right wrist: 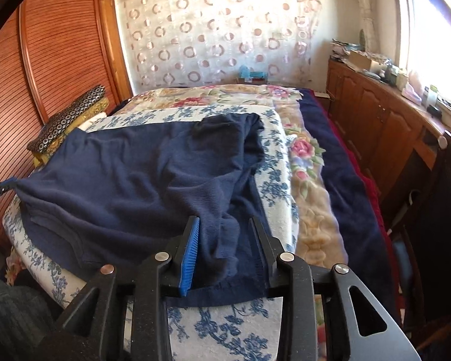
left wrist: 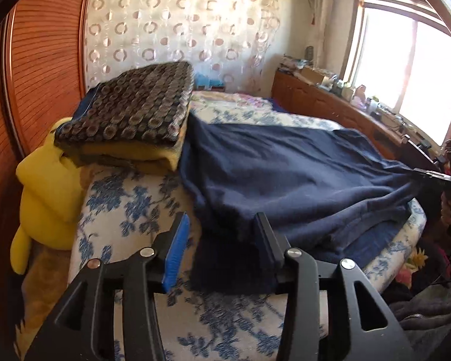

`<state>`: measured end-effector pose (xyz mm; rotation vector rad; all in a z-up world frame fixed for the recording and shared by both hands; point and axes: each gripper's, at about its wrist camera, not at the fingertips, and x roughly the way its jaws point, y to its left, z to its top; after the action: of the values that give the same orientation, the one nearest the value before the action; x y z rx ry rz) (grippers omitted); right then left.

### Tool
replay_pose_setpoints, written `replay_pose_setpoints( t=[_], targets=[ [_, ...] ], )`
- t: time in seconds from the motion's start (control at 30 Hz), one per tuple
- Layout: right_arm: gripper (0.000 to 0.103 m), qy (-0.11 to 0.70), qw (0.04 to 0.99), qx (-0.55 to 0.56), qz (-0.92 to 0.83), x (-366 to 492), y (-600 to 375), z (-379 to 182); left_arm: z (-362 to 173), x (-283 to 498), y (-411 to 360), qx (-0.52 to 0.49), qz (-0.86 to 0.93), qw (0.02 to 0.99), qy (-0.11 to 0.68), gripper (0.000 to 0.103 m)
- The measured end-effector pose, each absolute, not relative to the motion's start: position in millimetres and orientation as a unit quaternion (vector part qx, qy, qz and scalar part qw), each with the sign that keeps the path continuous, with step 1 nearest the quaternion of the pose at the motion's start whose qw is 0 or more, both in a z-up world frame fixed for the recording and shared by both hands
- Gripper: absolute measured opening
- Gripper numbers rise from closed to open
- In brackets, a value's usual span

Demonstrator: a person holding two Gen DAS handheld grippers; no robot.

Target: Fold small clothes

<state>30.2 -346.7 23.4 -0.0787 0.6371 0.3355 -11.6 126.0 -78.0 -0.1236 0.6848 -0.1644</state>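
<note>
We see a navy fleece garment [right wrist: 129, 180] spread across the blue-flowered white bedcover [left wrist: 129, 198], its hem toward us. Our left gripper [left wrist: 222, 249] stands partly open over the garment's near corner; cloth lies between the fingers, and the blue pad [left wrist: 177, 252] at nine o'clock stands clear of it. Our right gripper [right wrist: 225, 249] is likewise partly open, a fold of the fleece lying loose between its fingers, untouched by the pads. At ten o'clock from the left gripper sits a stack of folded clothes [left wrist: 135, 120], with a yellow plush toy [left wrist: 48, 192] beside it.
</note>
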Motion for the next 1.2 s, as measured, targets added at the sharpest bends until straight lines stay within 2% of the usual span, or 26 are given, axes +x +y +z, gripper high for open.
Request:
replay_pose_setpoints(
  t=[0.13, 0.23, 0.7, 0.93, 1.0, 1.07, 1.13, 1.2],
  targets=[
    [0.039, 0.307, 0.937, -0.045, 0.163, 28, -341, 21, -94, -11, 130, -0.063, -0.07, 0.928, 0.36, 0.047],
    [0.048, 0.31, 0.935, -0.054, 0.163, 28, -335, 16, -103, -12, 132, -0.071, -0.07, 0.924, 0.369, 0.047],
    [0.048, 0.325, 0.93, -0.051, 0.163, 39, -337, 8, -116, -7, 127, -0.073, -0.066, 0.919, 0.382, 0.047],
    [0.048, 0.328, 0.928, -0.049, 0.172, 38, -331, 4, -116, -8, 126, -0.065, -0.062, 0.92, 0.381, 0.033],
    [0.048, 0.328, 0.927, -0.049, 0.172, 37, -327, 4, -117, -9, 125, -0.062, -0.061, 0.921, 0.38, 0.026],
    [0.048, 0.327, 0.927, -0.052, 0.173, 37, -324, 5, -117, -10, 125, -0.056, -0.058, 0.922, 0.38, 0.011],
    [0.048, 0.326, 0.928, -0.055, 0.174, 37, -321, 6, -116, -12, 126, -0.057, -0.06, 0.922, 0.378, 0.005],
    [0.048, 0.322, 0.928, -0.057, 0.176, 38, -317, 8, -114, -13, 129, -0.07, -0.068, 0.921, 0.377, 0.004]
  ],
)
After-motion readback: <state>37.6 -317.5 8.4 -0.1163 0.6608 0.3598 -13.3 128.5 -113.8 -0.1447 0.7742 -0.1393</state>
